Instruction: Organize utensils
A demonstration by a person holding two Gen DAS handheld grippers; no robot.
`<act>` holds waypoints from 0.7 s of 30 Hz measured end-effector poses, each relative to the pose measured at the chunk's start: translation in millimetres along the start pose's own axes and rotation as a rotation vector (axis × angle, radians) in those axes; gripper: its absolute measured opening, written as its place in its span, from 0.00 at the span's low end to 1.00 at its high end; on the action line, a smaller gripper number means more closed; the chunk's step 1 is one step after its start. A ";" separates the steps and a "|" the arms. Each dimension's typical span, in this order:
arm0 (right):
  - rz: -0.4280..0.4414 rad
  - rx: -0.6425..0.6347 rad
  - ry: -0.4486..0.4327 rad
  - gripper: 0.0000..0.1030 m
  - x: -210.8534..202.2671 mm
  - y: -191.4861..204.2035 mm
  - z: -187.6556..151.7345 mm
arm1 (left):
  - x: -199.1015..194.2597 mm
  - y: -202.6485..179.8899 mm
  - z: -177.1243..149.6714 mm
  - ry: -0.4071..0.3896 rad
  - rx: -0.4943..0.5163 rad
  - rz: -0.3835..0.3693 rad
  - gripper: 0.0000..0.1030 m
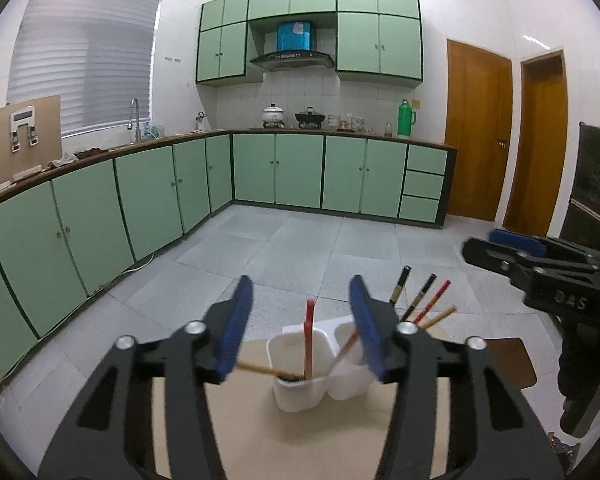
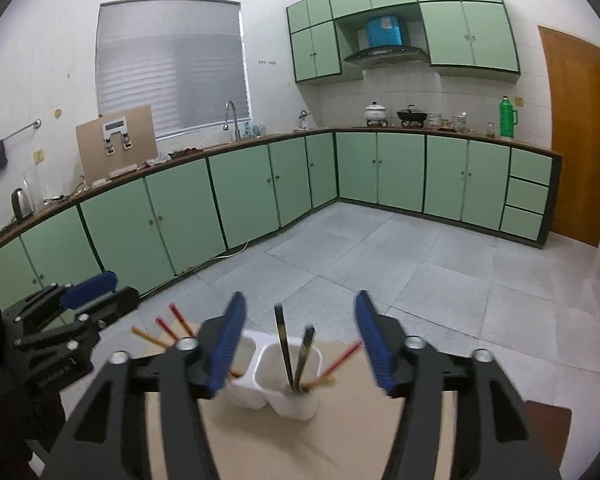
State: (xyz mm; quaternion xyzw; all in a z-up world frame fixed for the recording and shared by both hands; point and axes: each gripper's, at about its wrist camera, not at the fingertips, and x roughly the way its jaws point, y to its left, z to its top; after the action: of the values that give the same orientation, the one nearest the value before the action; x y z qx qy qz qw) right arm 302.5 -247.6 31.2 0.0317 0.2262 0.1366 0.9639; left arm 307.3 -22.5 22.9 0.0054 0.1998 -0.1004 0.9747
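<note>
A white two-compartment holder [image 1: 300, 394] [image 2: 276, 400] stands on a tan table [image 1: 260, 440] [image 2: 340, 440]. Chopsticks stand in both compartments: a red-topped one [image 1: 309, 344] in the left cup, and several dark, red and tan ones [image 1: 420, 300] leaning out of the right cup. The right wrist view shows two black chopsticks [image 2: 292, 356] upright in the right cup and red and tan ones [image 2: 168, 330] behind the left finger. My left gripper [image 1: 300, 320] is open and empty just above the holder. My right gripper [image 2: 300, 340] is open and empty above it too.
The table's far edge lies just beyond the holder, with grey tiled floor [image 1: 300, 248] behind. Green cabinets [image 1: 300, 172] line the walls. A brown chair seat [image 1: 512, 360] sits at the table's right. Each gripper shows in the other's view: the right [image 1: 540, 272], the left [image 2: 60, 320].
</note>
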 end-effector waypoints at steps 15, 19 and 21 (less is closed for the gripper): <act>0.030 0.023 0.002 0.94 -86.8 19.0 -57.8 | -89.4 -15.7 -42.1 -0.010 -0.029 0.029 0.88; 0.048 0.022 0.007 0.94 -103.6 26.6 -66.1 | -111.4 -22.8 -49.6 -0.003 -0.025 0.034 0.91; 0.045 0.012 0.004 0.94 -112.5 30.8 -68.5 | -119.2 -24.9 -50.6 -0.003 -0.024 0.033 0.91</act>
State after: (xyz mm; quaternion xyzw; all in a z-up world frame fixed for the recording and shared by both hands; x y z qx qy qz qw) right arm 167.6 -249.4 21.8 0.0425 0.2280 0.1571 0.9600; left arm 175.4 -21.3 23.6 -0.0029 0.1995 -0.0819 0.9765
